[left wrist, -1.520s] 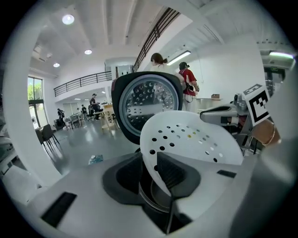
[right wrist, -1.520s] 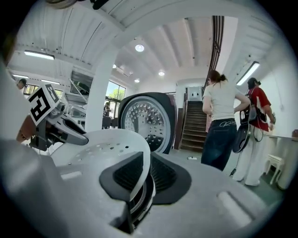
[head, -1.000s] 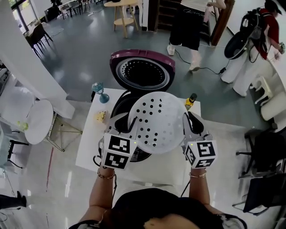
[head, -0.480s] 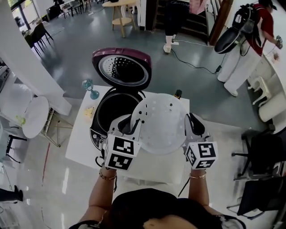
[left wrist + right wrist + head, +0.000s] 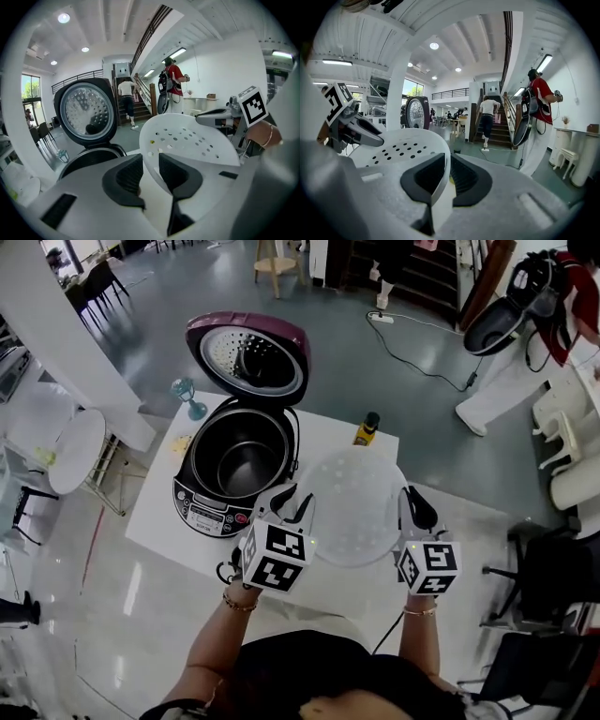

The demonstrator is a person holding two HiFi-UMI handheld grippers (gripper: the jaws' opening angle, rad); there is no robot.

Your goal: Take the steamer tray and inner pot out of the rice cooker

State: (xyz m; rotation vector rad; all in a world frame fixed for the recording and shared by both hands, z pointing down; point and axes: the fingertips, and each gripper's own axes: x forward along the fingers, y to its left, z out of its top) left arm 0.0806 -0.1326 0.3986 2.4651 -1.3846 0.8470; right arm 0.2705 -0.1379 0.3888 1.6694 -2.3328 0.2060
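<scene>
The white perforated steamer tray (image 5: 352, 512) hangs over the table, right of the rice cooker (image 5: 202, 507), held from both sides. My left gripper (image 5: 298, 509) is shut on its left rim and my right gripper (image 5: 413, 509) on its right rim. In the left gripper view the tray (image 5: 187, 140) has its rim pinched in the left gripper (image 5: 151, 164). The right gripper view shows the tray (image 5: 401, 147) clamped by the right gripper (image 5: 447, 171). The cooker's maroon lid (image 5: 248, 352) stands open, and the dark inner pot (image 5: 242, 465) sits inside.
The white table (image 5: 323, 432) carries a small yellow-labelled bottle (image 5: 367, 429) behind the tray, and a blue glass (image 5: 187, 395) and a yellowish item (image 5: 181, 442) beside the cooker. A round white side table (image 5: 75, 451) stands left, chairs right. People move at the far stairs.
Both grippers have carried the tray from over the cooker's opening to the right and lower. The cooker's inside, covered before, now shows the inner pot.
</scene>
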